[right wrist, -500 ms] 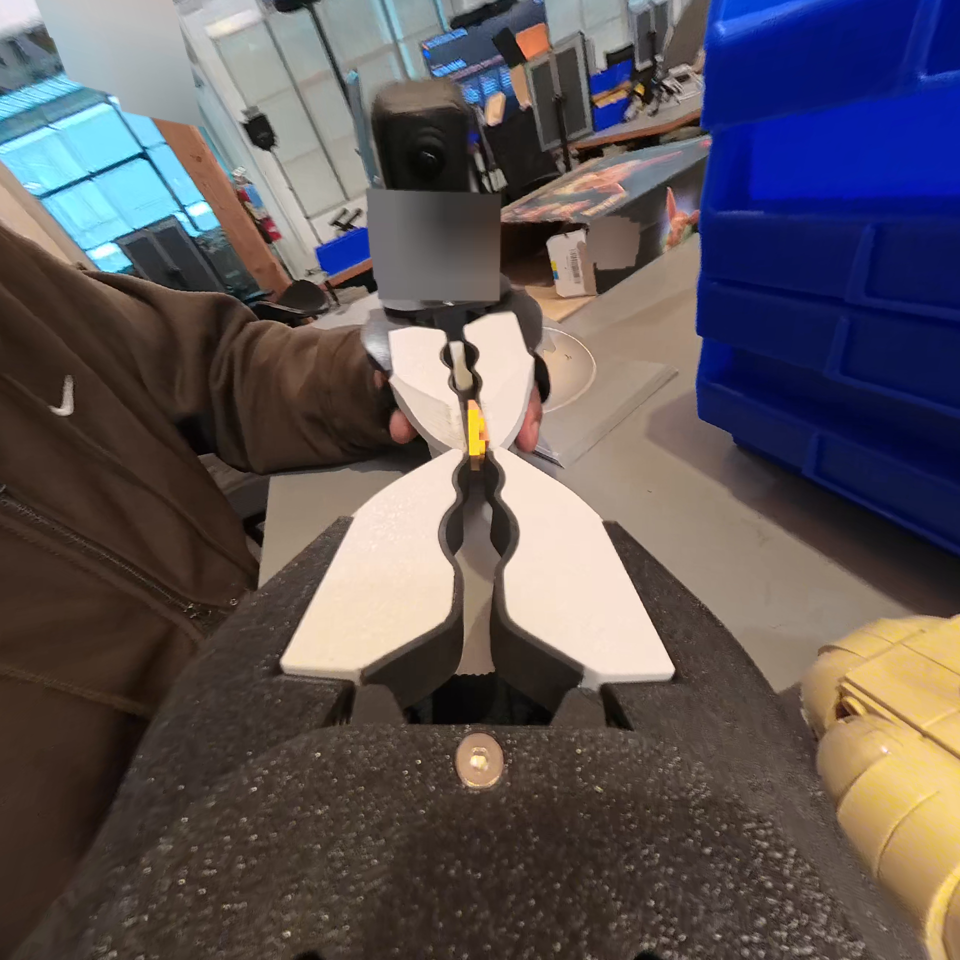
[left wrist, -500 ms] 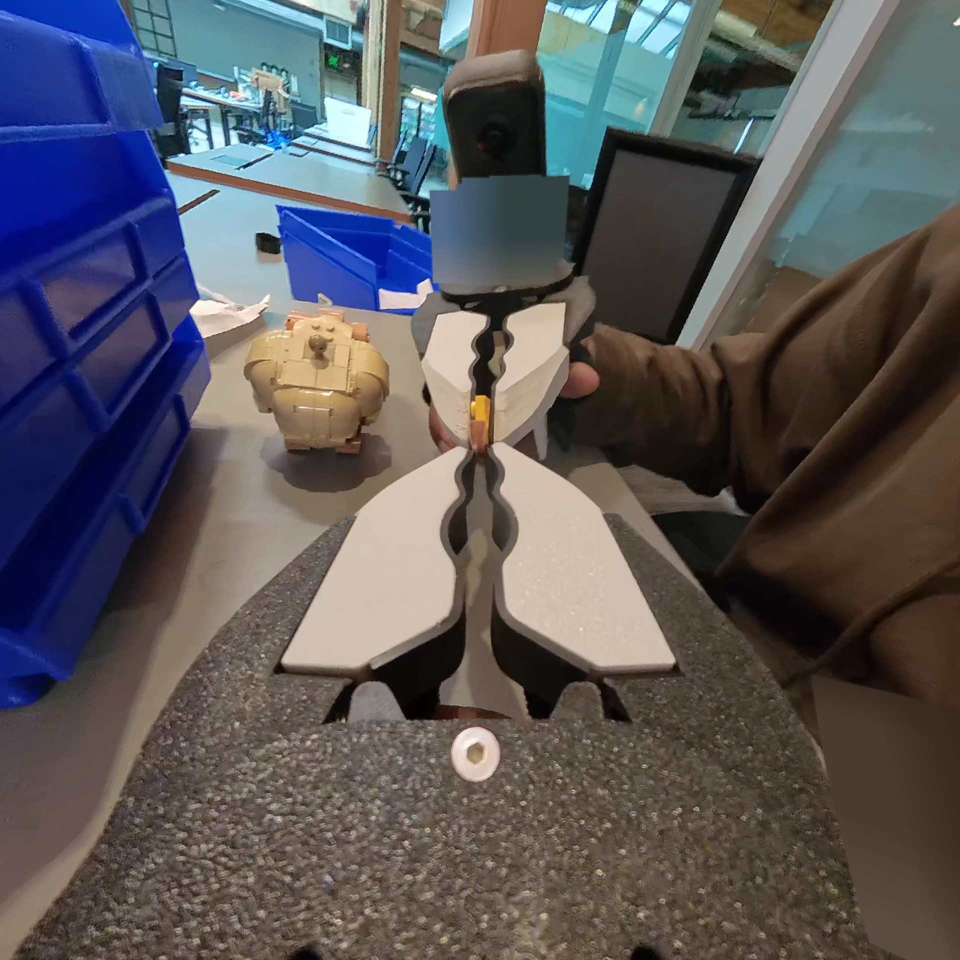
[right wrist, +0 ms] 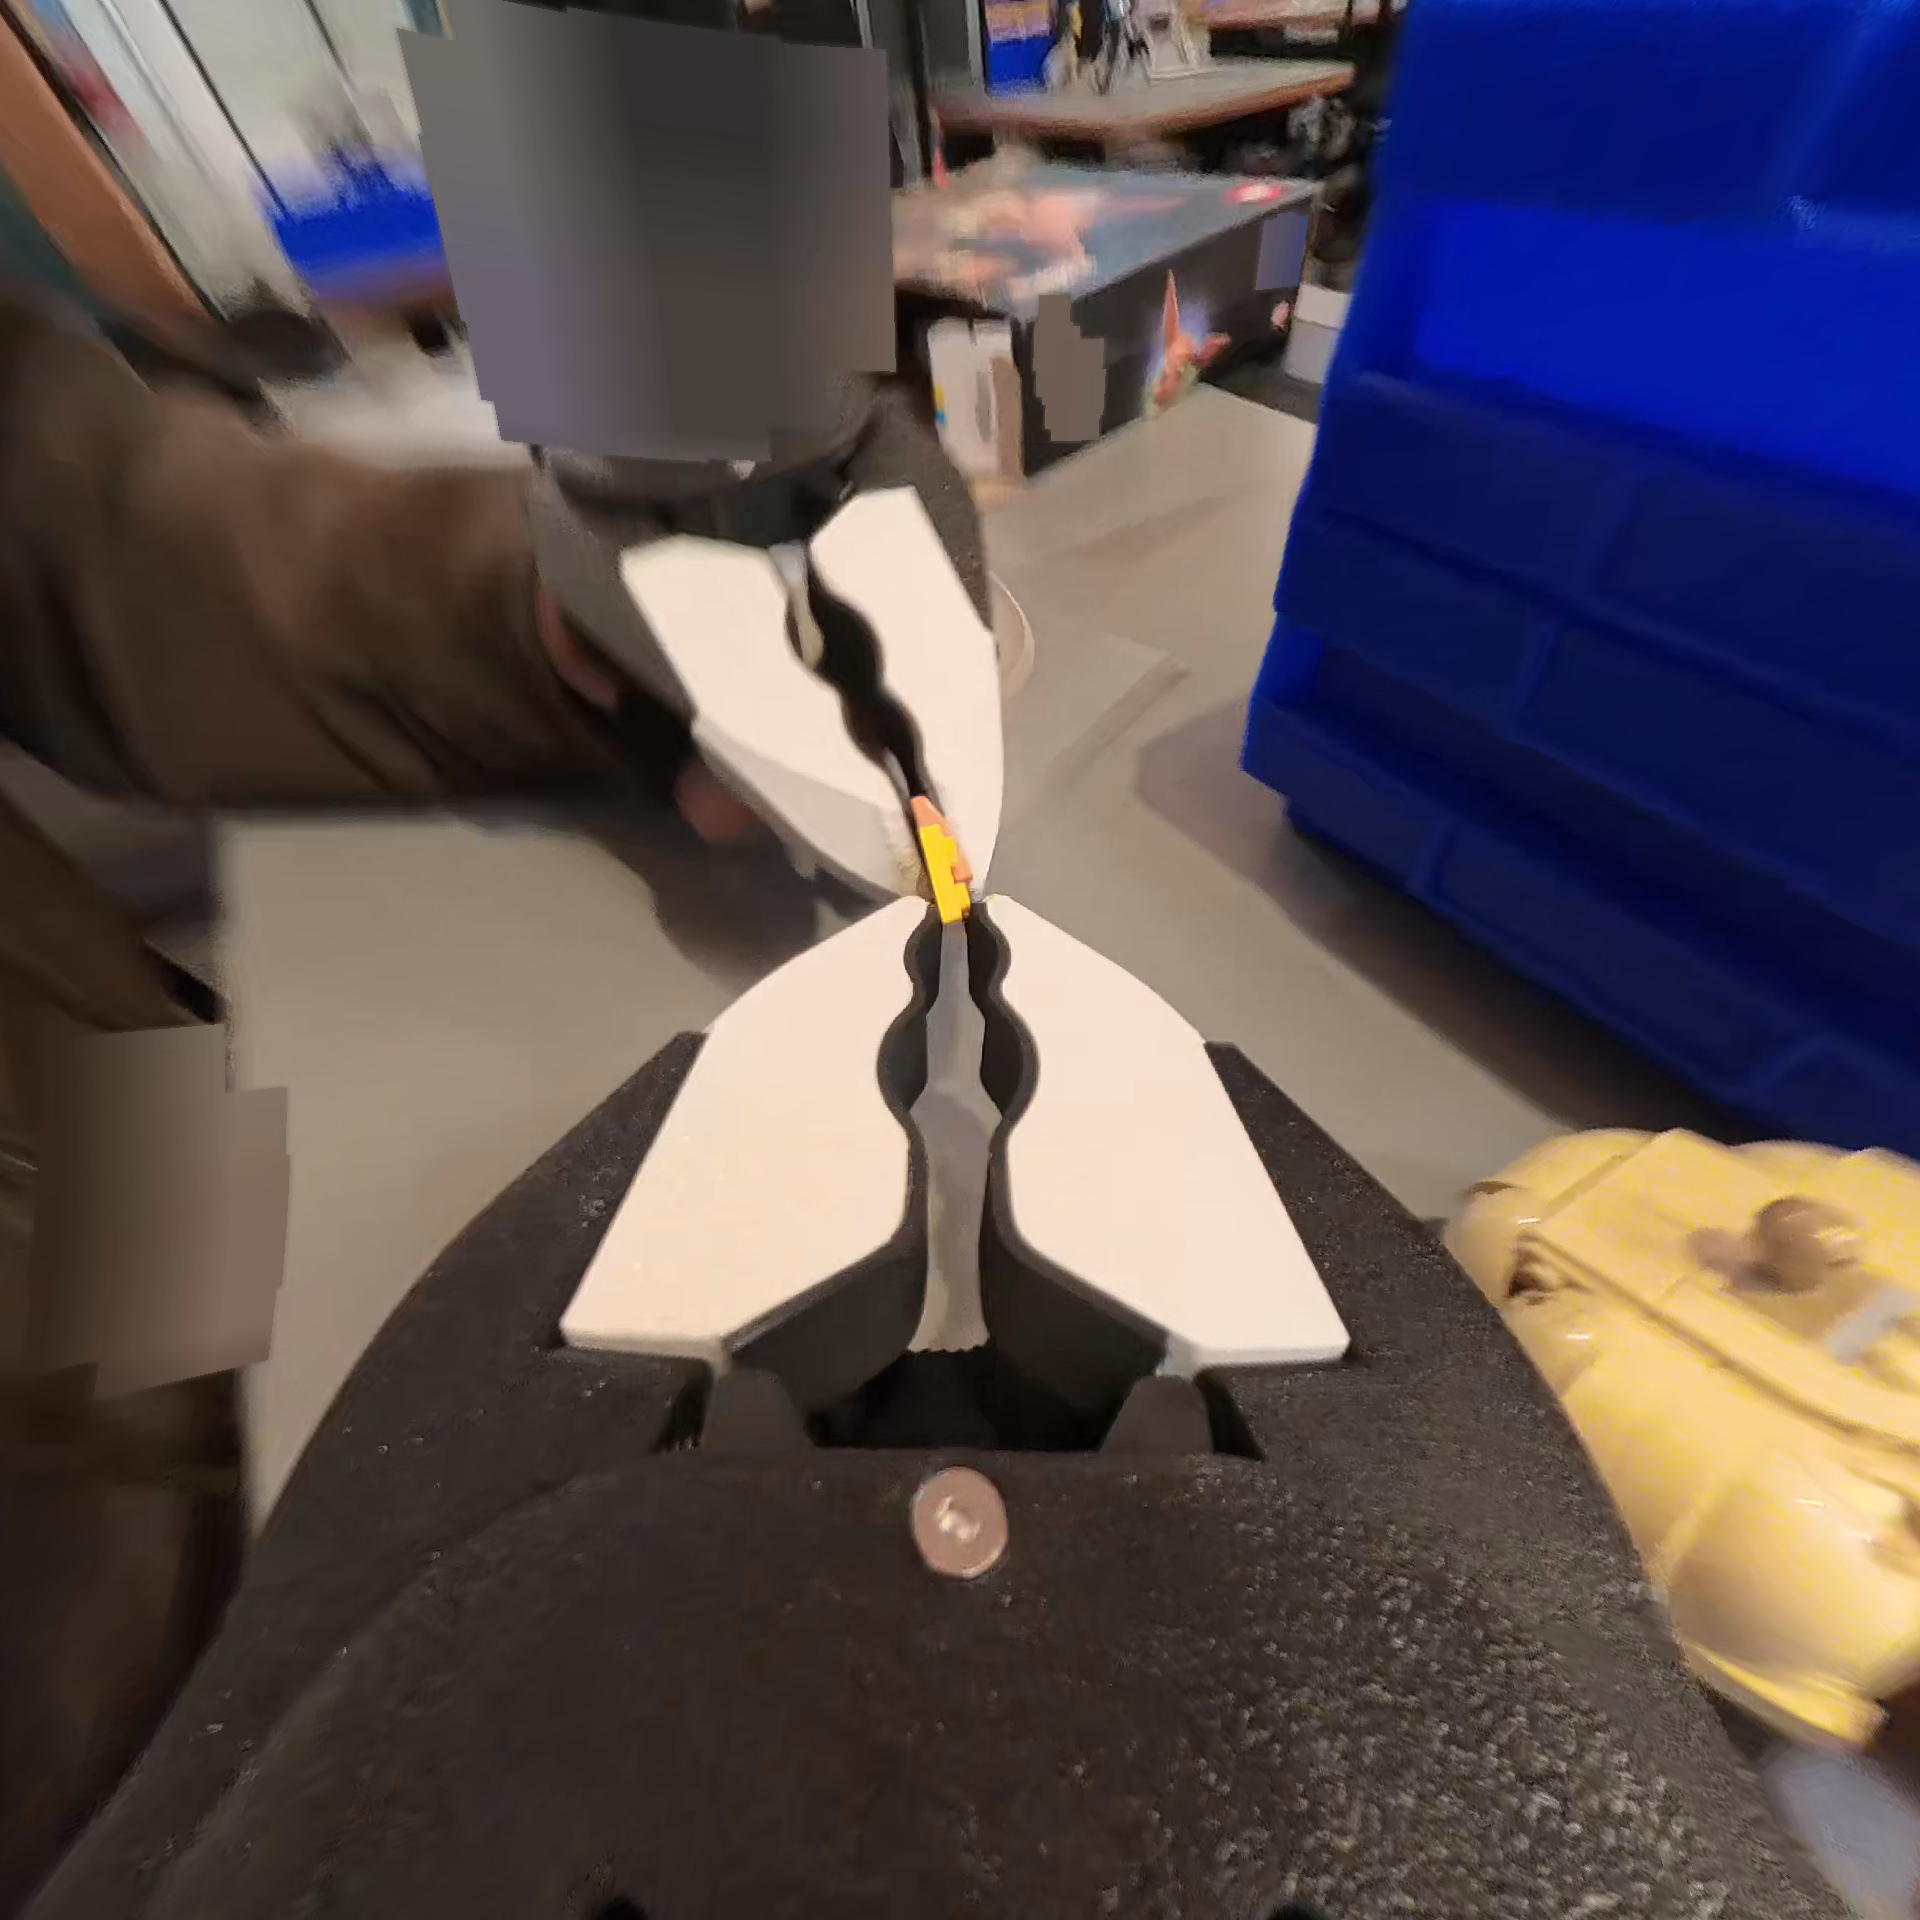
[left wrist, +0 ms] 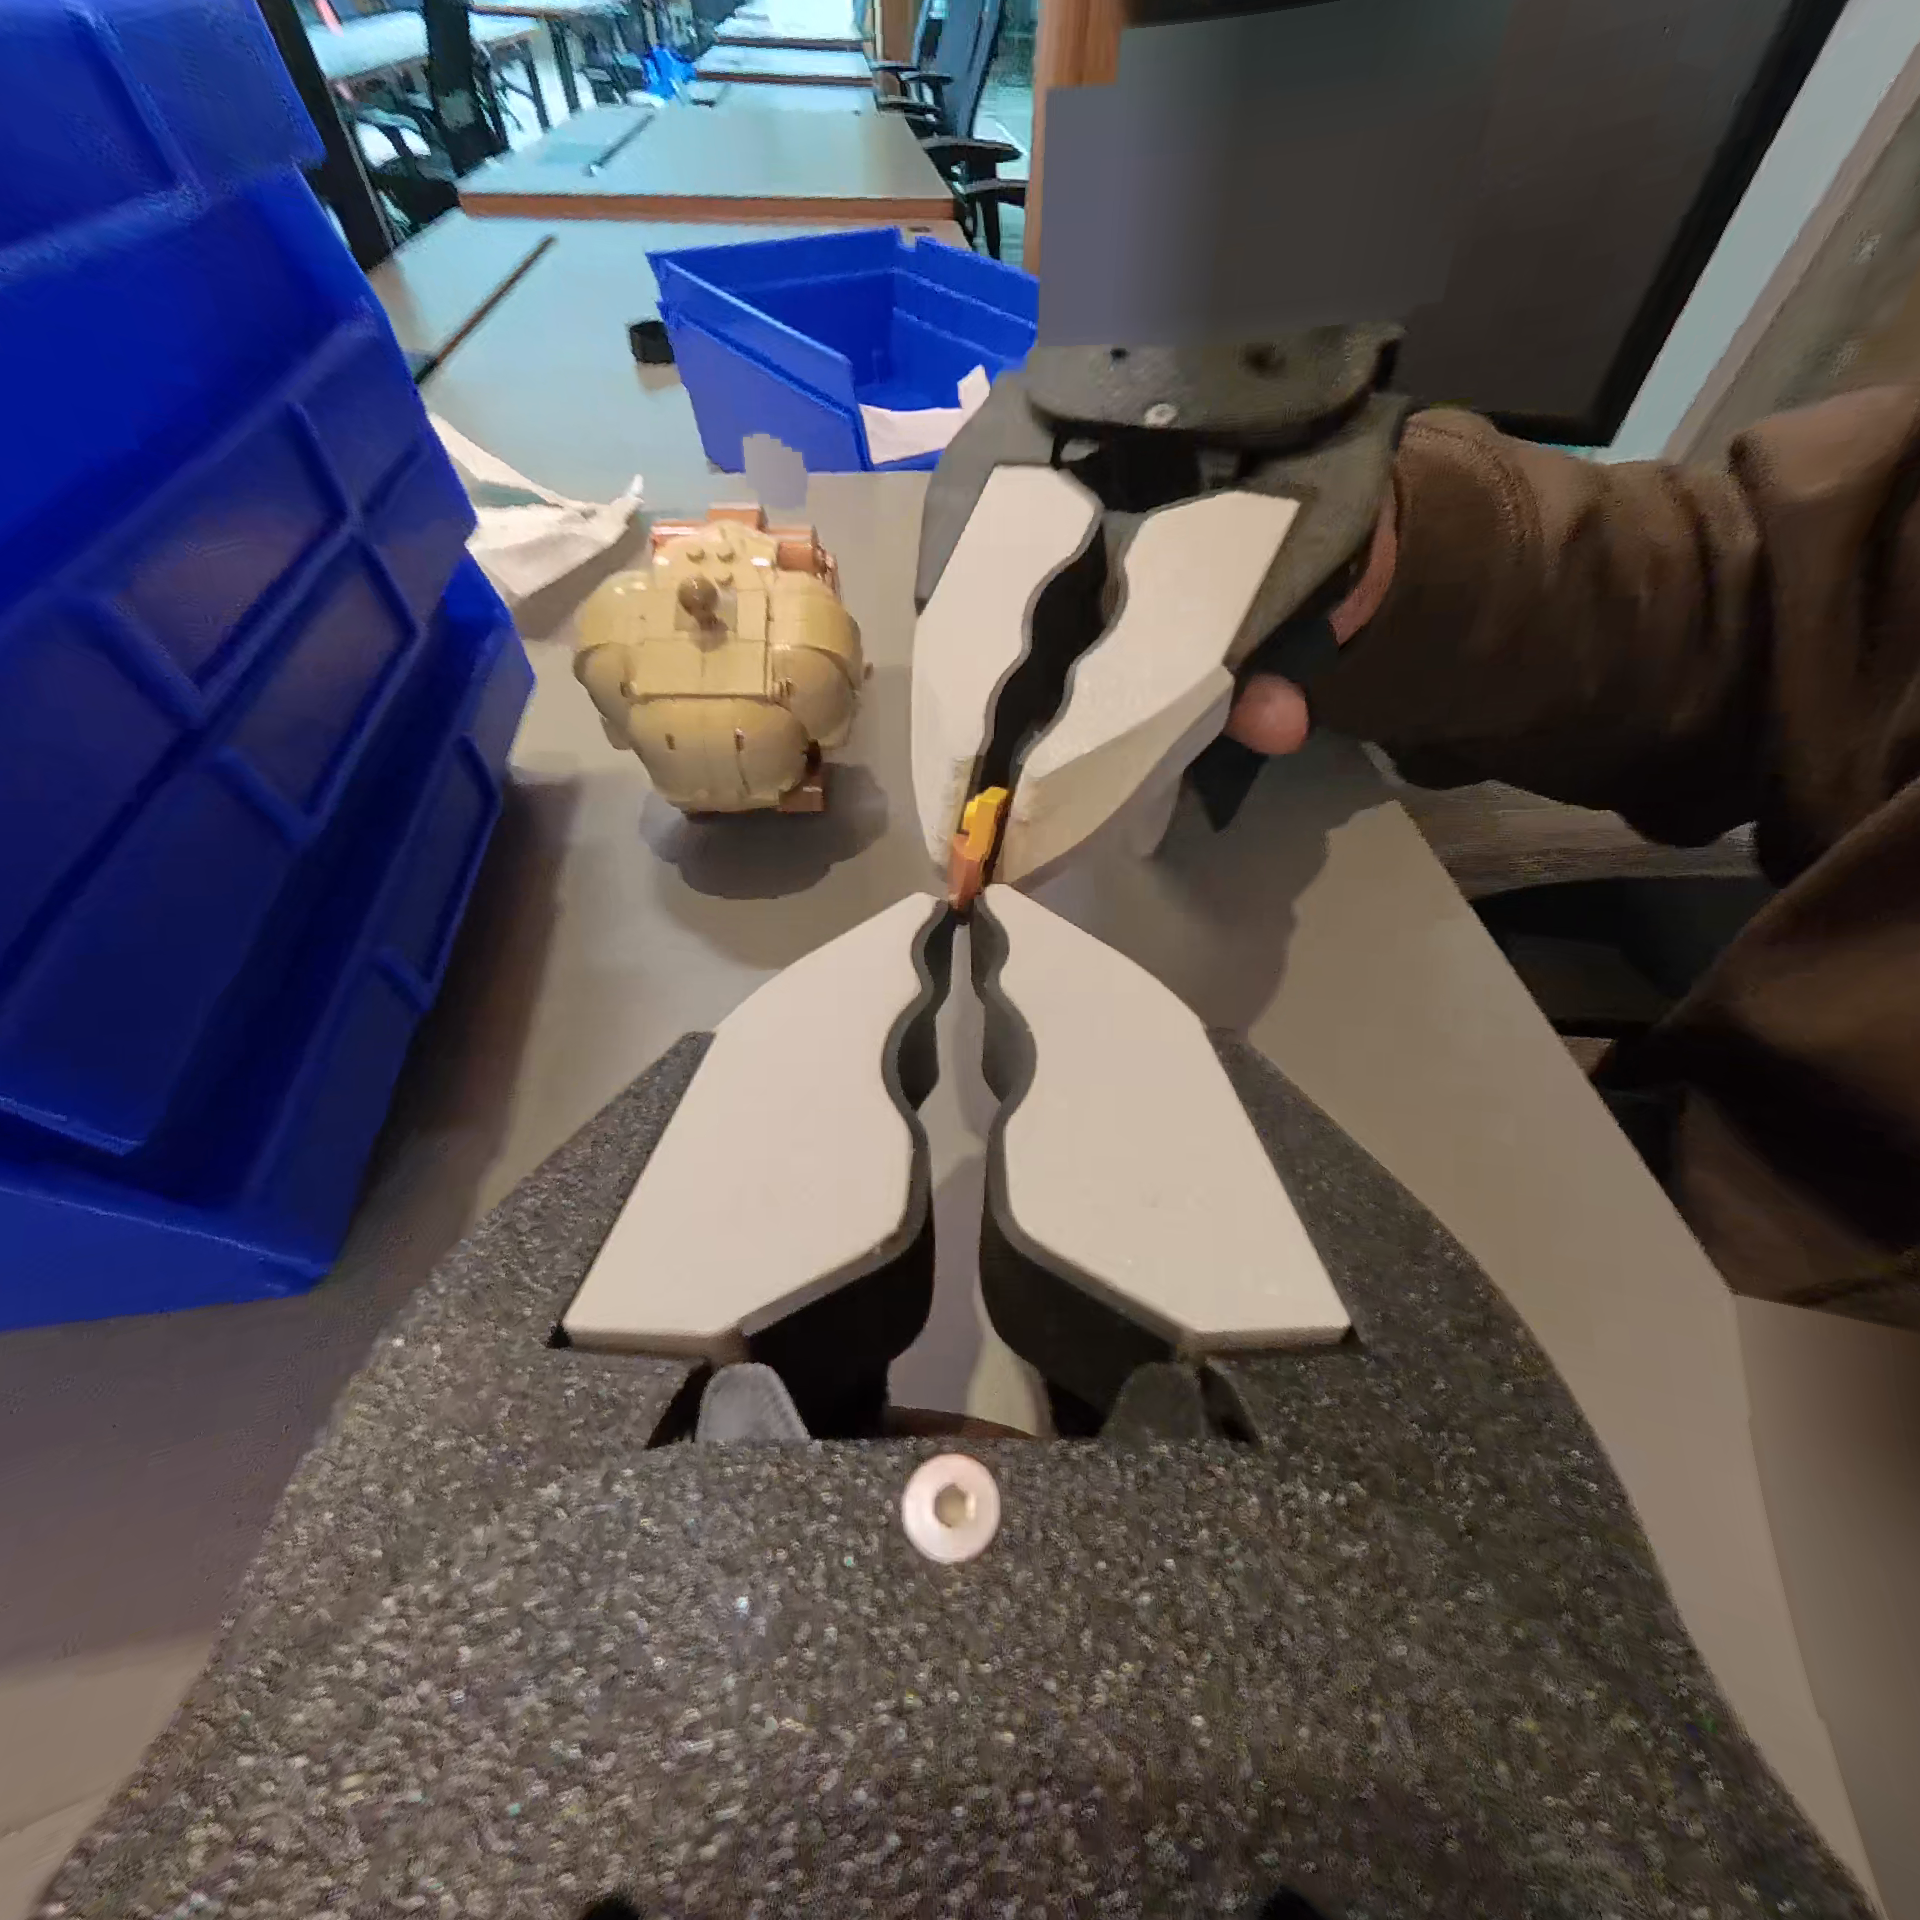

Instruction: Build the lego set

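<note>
My left gripper (left wrist: 961,912) is shut on a small orange-brown piece (left wrist: 964,881). My right gripper (right wrist: 951,916) is shut on a small yellow piece (right wrist: 945,878). The two grippers meet tip to tip above the grey table (left wrist: 1299,935), and the two pieces touch each other. In the left wrist view the right gripper (left wrist: 987,831) leans to the right with the yellow piece (left wrist: 984,816) in its tips. In the right wrist view the left gripper (right wrist: 935,831) leans to the left. A tan lego model (left wrist: 717,675) stands on the table to the left, and it also shows blurred in the right wrist view (right wrist: 1714,1403).
Stacked blue bins (left wrist: 208,727) stand close on the left, and they also show in the right wrist view (right wrist: 1610,623). An open blue bin (left wrist: 831,332) and crumpled paper (left wrist: 530,520) lie behind the model. A person's brown sleeve (left wrist: 1662,623) is at the right. A printed box (right wrist: 1091,260) sits farther back. My two grippers' fingertips are within a few centimetres of each other.
Both grippers have tilted and dropped nearer the table, still tip to tip with the pieces held. The tan model looks closer in both views. The right wrist view is now motion-blurred.
</note>
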